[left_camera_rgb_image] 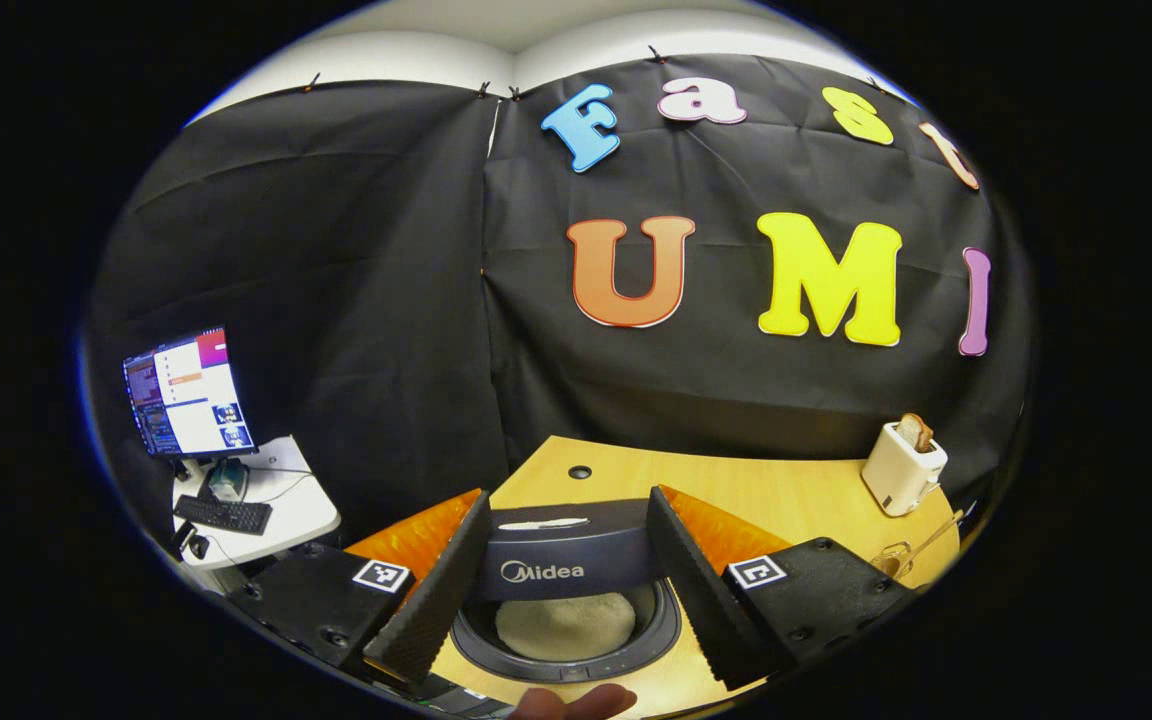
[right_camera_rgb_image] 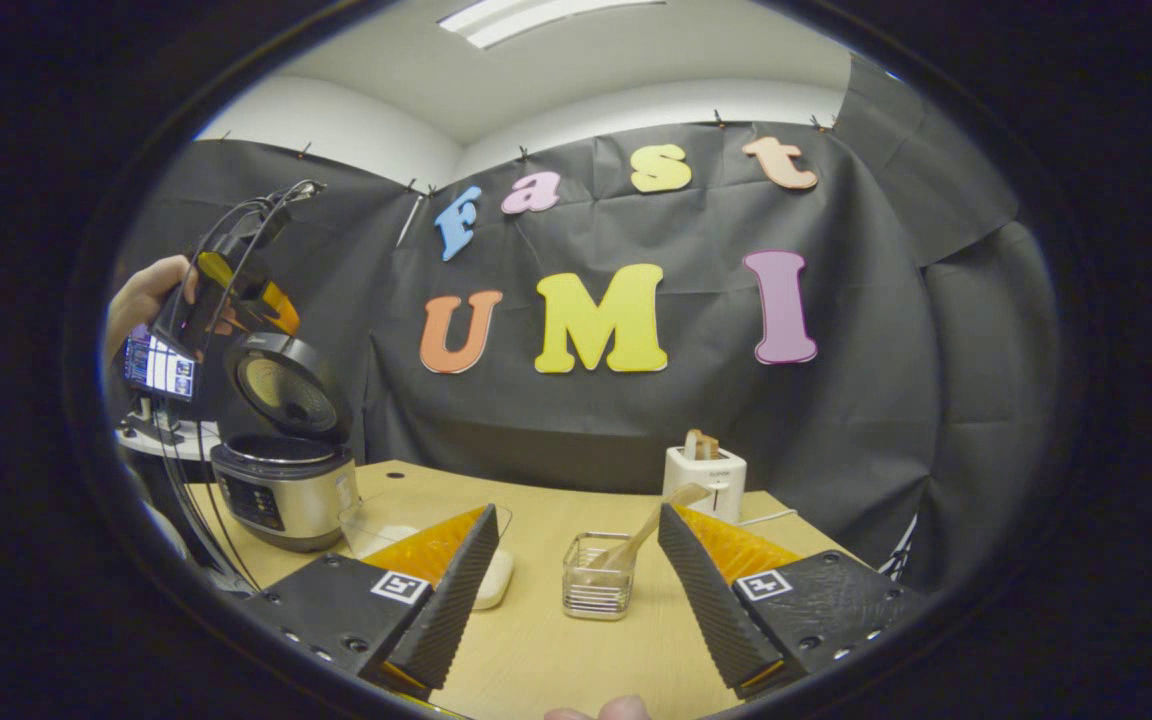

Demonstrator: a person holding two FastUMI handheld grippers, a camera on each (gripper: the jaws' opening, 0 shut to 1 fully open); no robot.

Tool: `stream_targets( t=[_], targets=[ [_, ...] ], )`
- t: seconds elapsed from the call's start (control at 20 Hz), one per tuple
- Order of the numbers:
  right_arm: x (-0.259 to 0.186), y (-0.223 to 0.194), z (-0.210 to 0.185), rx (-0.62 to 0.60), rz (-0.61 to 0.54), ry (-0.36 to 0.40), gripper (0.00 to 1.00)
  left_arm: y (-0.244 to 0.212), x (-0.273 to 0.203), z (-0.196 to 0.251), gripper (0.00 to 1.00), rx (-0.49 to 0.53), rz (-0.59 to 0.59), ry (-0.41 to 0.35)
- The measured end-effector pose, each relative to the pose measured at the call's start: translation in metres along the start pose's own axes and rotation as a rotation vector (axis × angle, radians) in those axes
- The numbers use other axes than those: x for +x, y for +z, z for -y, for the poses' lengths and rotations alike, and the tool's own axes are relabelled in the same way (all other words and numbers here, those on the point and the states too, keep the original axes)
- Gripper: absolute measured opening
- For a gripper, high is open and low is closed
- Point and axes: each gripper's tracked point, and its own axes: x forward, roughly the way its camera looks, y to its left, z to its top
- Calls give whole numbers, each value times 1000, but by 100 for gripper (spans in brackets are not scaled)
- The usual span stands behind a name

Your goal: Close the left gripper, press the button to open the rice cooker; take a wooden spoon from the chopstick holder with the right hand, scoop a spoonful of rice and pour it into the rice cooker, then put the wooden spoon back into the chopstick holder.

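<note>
Already the rice cooker (right_camera_rgb_image: 281,480) stands open at the left of the right gripper view, its lid (right_camera_rgb_image: 286,385) tipped up and back over the pot, so the button step looks done. In the left gripper view the same cooker sits low in the centre of the frame, lid raised toward the camera and a pale mass, likely rice, lying in the pot. The left gripper (left_camera_rgb_image: 571,585) hangs above it with its jaws spread wide and nothing between them; in the right gripper view it shows at upper left, carried in a hand (right_camera_rgb_image: 141,295) over the lid.

The right gripper (right_camera_rgb_image: 576,590) has its jaws wide apart as well, holding nothing. Framed between them, lower centre, is the clear chopstick holder (right_camera_rgb_image: 596,578) on the bench (right_camera_rgb_image: 536,650), with the wooden spoon (right_camera_rgb_image: 651,520) leaning in it, handle up and to the right. A clear container (right_camera_rgb_image: 406,520) sits beside the cooker, partly behind the left finger; its contents cannot be made out.

Still to do, as I judge it: take the spoon, scoop, pour into the cooker, and return the spoon to the holder.
</note>
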Motion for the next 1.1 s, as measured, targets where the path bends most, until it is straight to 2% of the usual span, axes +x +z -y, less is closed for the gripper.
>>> stream_targets(
  t=[0.35,0.55,0.8,0.95,1.1],
  targets=[
    [3,-10,-16,20,-19,53,96,-67,-24,8,99,-31,-43,-17],
    [1,-11,-15,28,-19,52,95,-95,-27,10,100,-1,-36,-3],
    [6,-21,-12,44,-40,49,95,-133,-24,10,100,-38,-78,-10],
    [7,-27,-13,55,-52,51,95,-138,-22,12,100,-39,-63,-25],
    [8,-31,-14,57,-63,53,95,-141,-24,10,99,-12,-57,-8]
  ],
)
